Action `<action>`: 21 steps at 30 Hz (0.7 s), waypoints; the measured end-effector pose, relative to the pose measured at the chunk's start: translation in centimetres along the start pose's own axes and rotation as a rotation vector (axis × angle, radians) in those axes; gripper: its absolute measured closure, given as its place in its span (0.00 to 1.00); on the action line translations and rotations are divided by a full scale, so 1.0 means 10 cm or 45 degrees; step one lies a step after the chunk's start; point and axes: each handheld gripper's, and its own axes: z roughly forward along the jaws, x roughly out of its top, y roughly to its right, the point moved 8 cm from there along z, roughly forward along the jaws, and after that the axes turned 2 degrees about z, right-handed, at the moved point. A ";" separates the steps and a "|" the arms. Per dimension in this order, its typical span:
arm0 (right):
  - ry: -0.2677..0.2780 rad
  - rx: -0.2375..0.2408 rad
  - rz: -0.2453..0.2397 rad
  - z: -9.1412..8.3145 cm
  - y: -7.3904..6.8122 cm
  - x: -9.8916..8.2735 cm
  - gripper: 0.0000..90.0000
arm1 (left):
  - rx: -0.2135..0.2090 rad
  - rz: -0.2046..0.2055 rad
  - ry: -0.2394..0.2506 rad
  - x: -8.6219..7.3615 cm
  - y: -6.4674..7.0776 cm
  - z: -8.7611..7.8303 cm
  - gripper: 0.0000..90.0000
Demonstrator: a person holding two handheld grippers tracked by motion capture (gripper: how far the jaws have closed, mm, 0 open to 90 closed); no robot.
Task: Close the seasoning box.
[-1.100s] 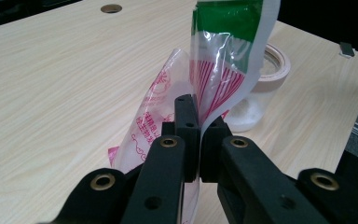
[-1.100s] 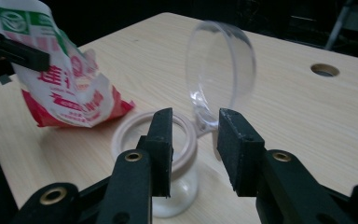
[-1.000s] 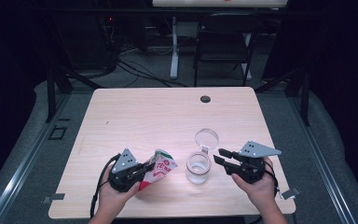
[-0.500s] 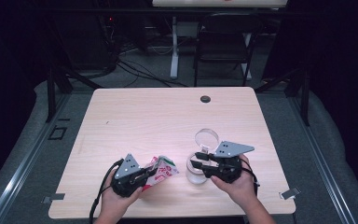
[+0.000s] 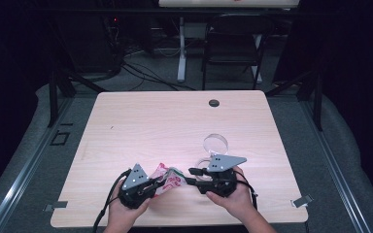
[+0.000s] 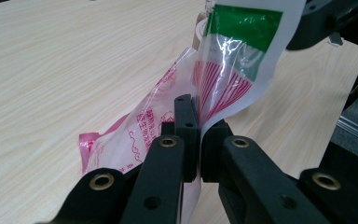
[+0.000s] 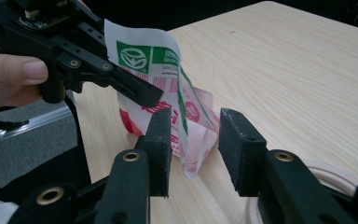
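Left gripper pinching the pink snack bag tight, holding it up over the worktop. Right gripper reaching in, jaws spread around the bag's corner, not squeezing yet. Opening not started.

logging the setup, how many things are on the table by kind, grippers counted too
plastic packet: 1
clear jar: 1
round lid: 1
black round cap in the tabletop: 1
grippers: 2, left gripper shut on the packet, right gripper with jaws apart at the packet's edge
total: 6
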 end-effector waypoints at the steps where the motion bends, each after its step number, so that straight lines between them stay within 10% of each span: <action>1: -0.007 0.002 -0.006 0.03 -0.01 0.00 0.74 | 0.001 0.008 -0.001 0.00 0.01 0.00 0.99; 21: -0.152 0.005 -0.046 0.39 -0.06 -0.16 0.84 | 0.006 -0.012 0.012 -0.02 0.02 -0.02 0.98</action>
